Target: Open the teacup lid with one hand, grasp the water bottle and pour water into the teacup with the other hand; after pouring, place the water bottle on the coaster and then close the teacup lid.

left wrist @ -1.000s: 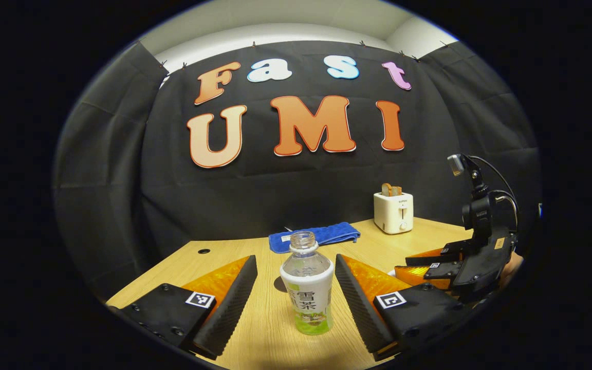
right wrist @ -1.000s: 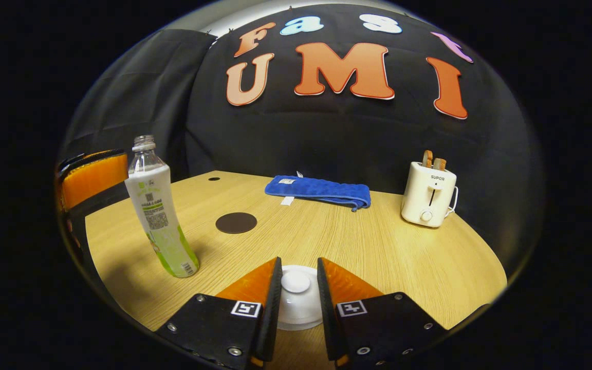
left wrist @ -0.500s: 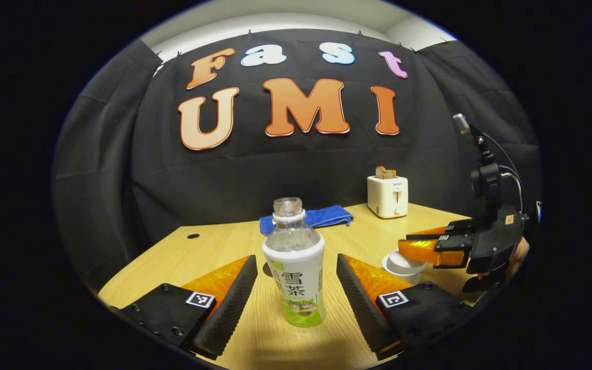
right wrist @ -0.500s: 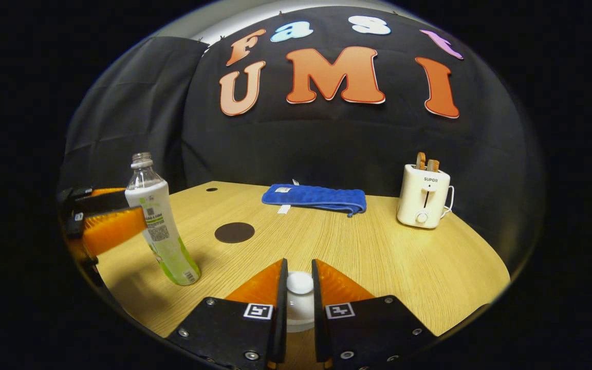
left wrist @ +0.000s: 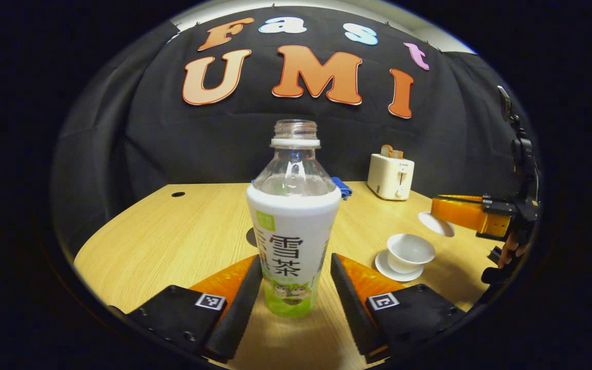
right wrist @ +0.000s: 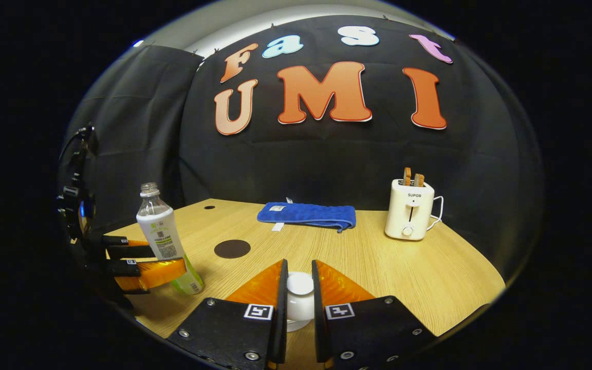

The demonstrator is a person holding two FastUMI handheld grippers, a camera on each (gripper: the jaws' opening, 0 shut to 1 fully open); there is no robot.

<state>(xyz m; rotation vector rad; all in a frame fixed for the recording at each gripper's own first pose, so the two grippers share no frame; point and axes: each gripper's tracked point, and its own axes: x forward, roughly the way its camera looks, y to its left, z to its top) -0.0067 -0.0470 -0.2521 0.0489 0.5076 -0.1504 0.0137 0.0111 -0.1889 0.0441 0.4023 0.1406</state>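
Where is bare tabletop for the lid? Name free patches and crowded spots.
Free: the wooden table between folded blue towel, white toaster and right gripper. Crowded: around the clear plastic bottle, left gripper, dark round coaster and white porcelain teacup.

Even overhead light, bright wooden counter against dim dark wall, soft shadow at 3 o'clock of the teacup, faint glare on the water bottle neck, strong fisheye bending at the edges, sharp centre focus.
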